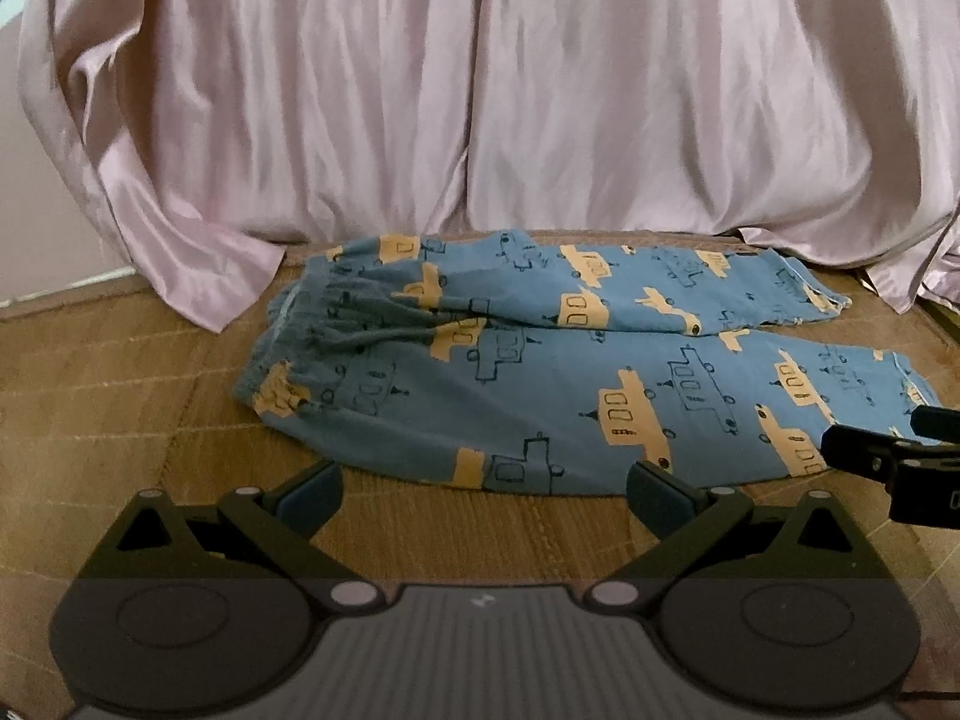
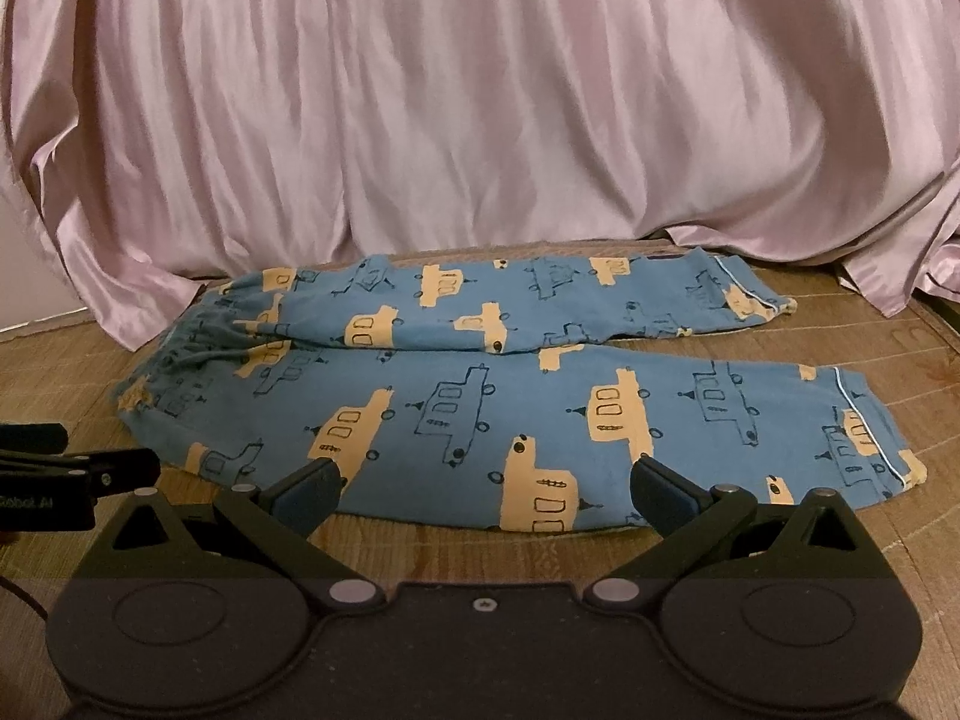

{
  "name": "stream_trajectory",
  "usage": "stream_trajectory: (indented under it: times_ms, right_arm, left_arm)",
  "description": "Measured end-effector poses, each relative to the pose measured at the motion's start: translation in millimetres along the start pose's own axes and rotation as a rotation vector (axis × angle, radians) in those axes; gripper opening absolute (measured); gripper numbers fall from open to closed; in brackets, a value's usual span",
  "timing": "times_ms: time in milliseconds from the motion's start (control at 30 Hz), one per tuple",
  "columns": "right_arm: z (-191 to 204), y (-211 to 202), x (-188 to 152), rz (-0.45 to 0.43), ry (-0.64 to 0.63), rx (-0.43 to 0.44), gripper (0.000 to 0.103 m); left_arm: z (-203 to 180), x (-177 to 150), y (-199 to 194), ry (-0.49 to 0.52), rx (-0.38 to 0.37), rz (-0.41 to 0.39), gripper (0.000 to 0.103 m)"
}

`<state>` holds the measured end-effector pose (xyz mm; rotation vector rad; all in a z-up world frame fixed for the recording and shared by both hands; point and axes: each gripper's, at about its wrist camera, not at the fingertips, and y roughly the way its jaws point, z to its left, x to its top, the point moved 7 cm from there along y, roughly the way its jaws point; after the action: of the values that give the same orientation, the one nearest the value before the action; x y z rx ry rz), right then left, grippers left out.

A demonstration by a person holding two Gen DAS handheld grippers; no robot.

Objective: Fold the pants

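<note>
1. The blue pants, printed with yellow and outlined vehicles, lie spread flat on a woven mat, waistband to the left and both leg cuffs to the right, with the far leg angling slightly away from the near one.

2. The gathered waistband and its drawstring sit bunched at the left end; the near leg's cuff, trimmed with a pale stripe, ends at the right.

3. The left hand-held gripper hovers with its jaws spread wide and empty, just short of the near hem below the waist; the right hand-held gripper is likewise wide open and holding nothing, poised over the near leg's lower edge towards the cuff.

4. Judged from this layout, no fold has been made; the likely first step is laying one leg over the other along the length.

5. To do that well, each hand-held gripper should pinch only the near leg's edge, one close to the waist and one close to the cuff, then lift together and carry the fabric across so the seams line up.

6. The cloth looks soft and limp, so uneven lifting would probably drag wrinkles across it or shift the far leg.

7. A pink satin drape hangs just behind the pants, its folds touching the mat; carrying the fold too far back risks catching it.
</note>
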<state>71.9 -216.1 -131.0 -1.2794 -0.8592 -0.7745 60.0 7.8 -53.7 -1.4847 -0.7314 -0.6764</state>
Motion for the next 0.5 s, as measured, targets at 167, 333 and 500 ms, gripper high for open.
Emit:
stream_trajectory:
  times_ms: [167, 333, 500]
  right_arm:
    - [5.0, 12.8, 13.4, 0.018, -0.029, 0.059, 0.102]
    - [9.7, 27.6, 45.3, 0.023, -0.086, 0.156, 0.102]
    - [21.6, 47.6, 118.7, 0.068, -0.328, 0.354, 0.102]
  left_arm:
    - [1.3, 0.0, 7.8, -0.025, -0.034, 0.038, 0.103]
    - [13.2, 11.6, 14.4, -0.063, -0.025, 0.034, 0.103]
    - [23.9, 67.0, 24.9, 0.114, 0.052, -0.02, 0.103]
